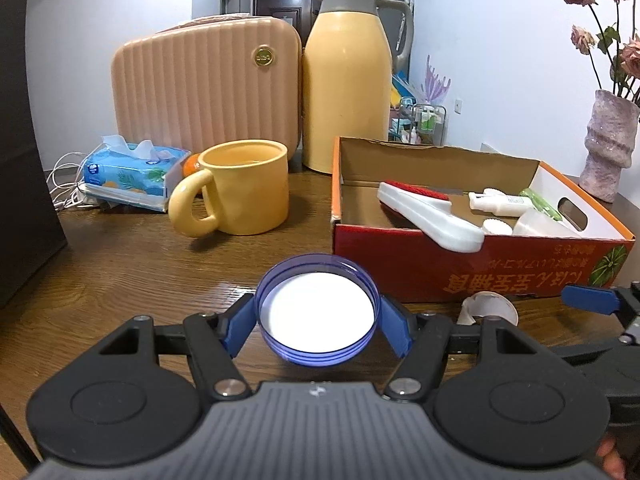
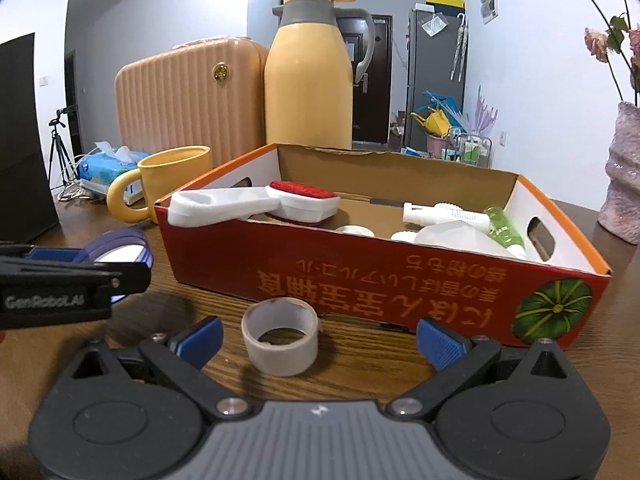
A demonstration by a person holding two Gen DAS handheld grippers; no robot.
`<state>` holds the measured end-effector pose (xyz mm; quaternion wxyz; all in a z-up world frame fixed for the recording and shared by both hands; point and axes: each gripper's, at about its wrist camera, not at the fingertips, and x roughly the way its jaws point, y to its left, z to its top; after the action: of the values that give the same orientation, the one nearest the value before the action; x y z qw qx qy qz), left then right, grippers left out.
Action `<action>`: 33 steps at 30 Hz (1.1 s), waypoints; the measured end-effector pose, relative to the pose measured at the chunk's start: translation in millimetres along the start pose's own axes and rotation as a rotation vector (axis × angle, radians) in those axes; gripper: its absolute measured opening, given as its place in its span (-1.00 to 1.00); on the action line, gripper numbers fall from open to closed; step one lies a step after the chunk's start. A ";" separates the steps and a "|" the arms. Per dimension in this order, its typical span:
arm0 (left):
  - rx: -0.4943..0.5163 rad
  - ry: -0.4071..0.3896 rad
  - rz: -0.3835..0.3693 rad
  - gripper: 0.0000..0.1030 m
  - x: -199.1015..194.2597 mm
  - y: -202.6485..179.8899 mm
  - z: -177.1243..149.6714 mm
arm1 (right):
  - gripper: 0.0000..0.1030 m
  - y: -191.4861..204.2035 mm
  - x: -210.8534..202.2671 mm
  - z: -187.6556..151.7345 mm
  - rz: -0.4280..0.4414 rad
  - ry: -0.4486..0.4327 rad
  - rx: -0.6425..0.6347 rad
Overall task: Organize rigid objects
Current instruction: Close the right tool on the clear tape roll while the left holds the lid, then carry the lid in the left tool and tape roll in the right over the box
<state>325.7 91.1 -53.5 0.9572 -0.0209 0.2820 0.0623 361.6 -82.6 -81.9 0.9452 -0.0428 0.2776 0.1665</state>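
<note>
My left gripper [image 1: 317,326] is shut on a blue jar lid [image 1: 316,312] with a white inside, held above the wooden table, its blue pads pressing the lid's two sides. In the right wrist view that lid [image 2: 122,248] shows at the left, in the left gripper [image 2: 86,264]. My right gripper [image 2: 318,342] is open, its blue fingers [image 2: 200,340] standing on either side of a roll of beige tape [image 2: 280,334] without touching it. The tape lies on the table in front of the red cardboard box [image 2: 360,280]. The tape roll [image 1: 486,308] peeks out at the lower right in the left wrist view.
The red box [image 1: 460,264] holds a white-and-red brush [image 1: 424,210], a white tube [image 1: 500,202], a green bottle [image 2: 504,230] and other white items. A yellow mug [image 1: 240,188], tissue pack [image 1: 132,170], pink case [image 1: 204,84], yellow thermos [image 1: 346,76] and a vase [image 1: 608,144] stand around.
</note>
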 end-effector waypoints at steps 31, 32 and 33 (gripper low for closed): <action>-0.002 -0.018 0.004 0.31 -4.7 5.3 1.2 | -0.19 12.1 19.0 5.0 0.051 0.070 -0.015; -0.003 -0.019 0.004 0.31 -4.9 5.4 1.3 | -0.19 12.4 18.0 4.7 0.052 0.066 -0.018; -0.004 -0.020 0.004 0.31 -4.8 5.7 1.2 | -0.19 12.9 16.9 4.2 0.053 0.063 -0.022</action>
<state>321.7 96.3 -49.9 0.9597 -0.0214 0.2724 0.0650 372.7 -64.8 -87.3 0.9307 -0.0512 0.3066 0.1929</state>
